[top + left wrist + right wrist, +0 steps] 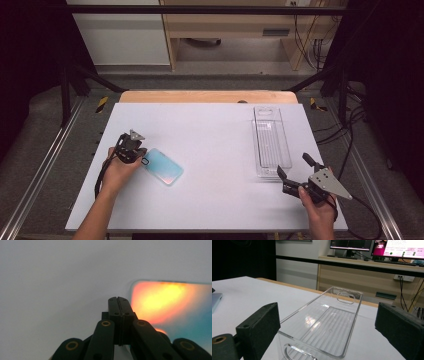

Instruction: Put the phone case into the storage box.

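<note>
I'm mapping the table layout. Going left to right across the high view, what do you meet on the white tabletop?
Left tool → blue phone case → clear plastic tray → right tool.

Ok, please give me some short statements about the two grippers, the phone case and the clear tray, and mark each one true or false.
1. The left gripper has its jaws shut. True.
2. The phone case lies inside the clear tray. False: it lies flat on the white table, far to the left of the tray.
3. The right gripper has its jaws open, at the near end of the tray. True.
4. The tray holds several small items. False: it is empty.
5. The left gripper is at the near-right corner of the table. False: it is on the left side, at the end of the phone case.
</note>
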The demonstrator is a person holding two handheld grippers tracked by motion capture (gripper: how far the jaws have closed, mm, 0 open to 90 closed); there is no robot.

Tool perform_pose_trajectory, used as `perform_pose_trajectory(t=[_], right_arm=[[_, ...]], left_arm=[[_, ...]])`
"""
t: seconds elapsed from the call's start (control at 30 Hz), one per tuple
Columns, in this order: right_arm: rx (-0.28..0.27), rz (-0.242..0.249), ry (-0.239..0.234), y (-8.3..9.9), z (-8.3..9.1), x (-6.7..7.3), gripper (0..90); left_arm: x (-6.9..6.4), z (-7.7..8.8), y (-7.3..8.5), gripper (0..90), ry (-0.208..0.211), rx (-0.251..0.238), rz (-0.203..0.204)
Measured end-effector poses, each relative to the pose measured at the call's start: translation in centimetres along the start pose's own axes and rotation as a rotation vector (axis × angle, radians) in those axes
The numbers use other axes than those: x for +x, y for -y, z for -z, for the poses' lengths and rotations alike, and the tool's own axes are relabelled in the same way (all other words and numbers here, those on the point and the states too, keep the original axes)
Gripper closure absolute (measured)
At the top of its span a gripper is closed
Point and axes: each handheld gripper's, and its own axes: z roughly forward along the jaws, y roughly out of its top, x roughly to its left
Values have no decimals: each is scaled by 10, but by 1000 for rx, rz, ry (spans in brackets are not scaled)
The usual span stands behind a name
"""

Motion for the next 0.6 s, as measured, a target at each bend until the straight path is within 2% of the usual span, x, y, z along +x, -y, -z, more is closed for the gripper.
perform_pose_trajectory(t=[0.07, 0.17, 0.47, 0.6], right_arm=[[0, 0, 0, 0, 0, 1, 61], [2, 2, 1, 0, 0, 0, 61], [5, -4, 16, 1, 1, -2, 59], [4, -2, 15, 0, 1, -2, 57]], left_arm=[[0, 1, 2, 900, 3, -10, 14], [-5, 2, 4, 900, 13, -22, 3], [-27, 6, 7, 900, 53, -46, 7], [-39, 11, 6, 900, 68, -68, -3]])
